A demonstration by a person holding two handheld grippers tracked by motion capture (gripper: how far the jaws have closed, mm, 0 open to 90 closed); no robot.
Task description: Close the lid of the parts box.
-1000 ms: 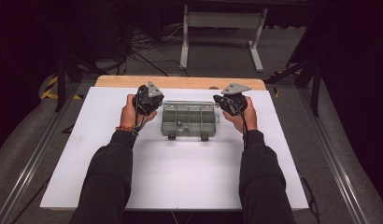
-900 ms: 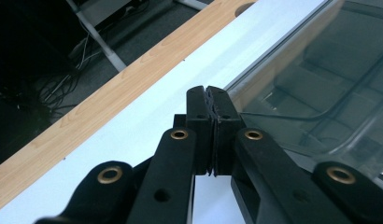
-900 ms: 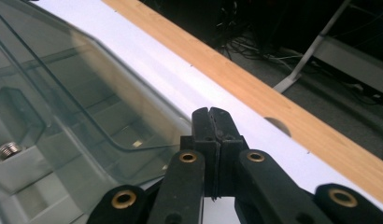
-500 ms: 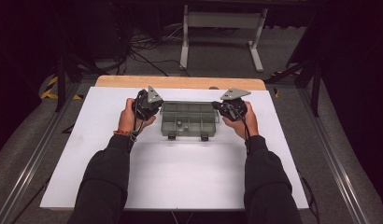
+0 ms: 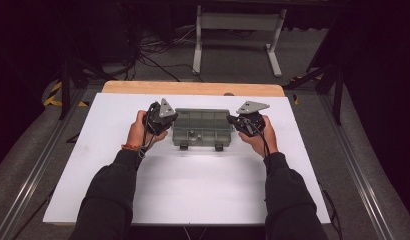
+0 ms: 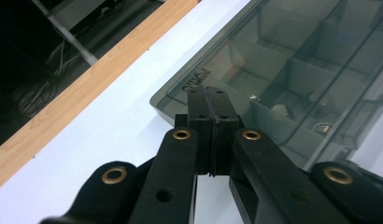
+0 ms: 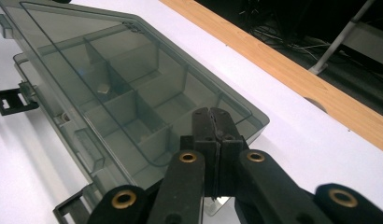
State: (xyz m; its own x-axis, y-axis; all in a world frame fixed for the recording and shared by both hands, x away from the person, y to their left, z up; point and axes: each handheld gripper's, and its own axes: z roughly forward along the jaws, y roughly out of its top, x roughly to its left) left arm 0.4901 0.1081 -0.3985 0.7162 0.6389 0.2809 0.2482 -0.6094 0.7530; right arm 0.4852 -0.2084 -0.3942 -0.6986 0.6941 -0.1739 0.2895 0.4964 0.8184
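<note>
A translucent grey compartment box (image 5: 200, 127) lies in the middle of the white table top, with two black latches sticking out at its near side. My left gripper (image 5: 168, 120) is shut and empty, its tips at the box's left end. In the left gripper view the closed tips (image 6: 209, 93) rest at a corner of the box lid (image 6: 297, 70). My right gripper (image 5: 234, 120) is also shut and empty, at the box's right end. In the right gripper view its tips (image 7: 212, 114) sit over the lid's corner (image 7: 124, 79). Small parts lie in some compartments.
The white board (image 5: 193, 195) covers the table, with a wooden strip (image 5: 193, 88) along the far edge. A black latch (image 7: 12, 100) hangs loose at the box's front. Beyond the table stand a metal frame (image 5: 238, 30) and floor cables (image 5: 143, 55).
My right gripper has shifted a little toward the near side, staying by the box's right end. The left gripper has barely moved. Both stay shut.
</note>
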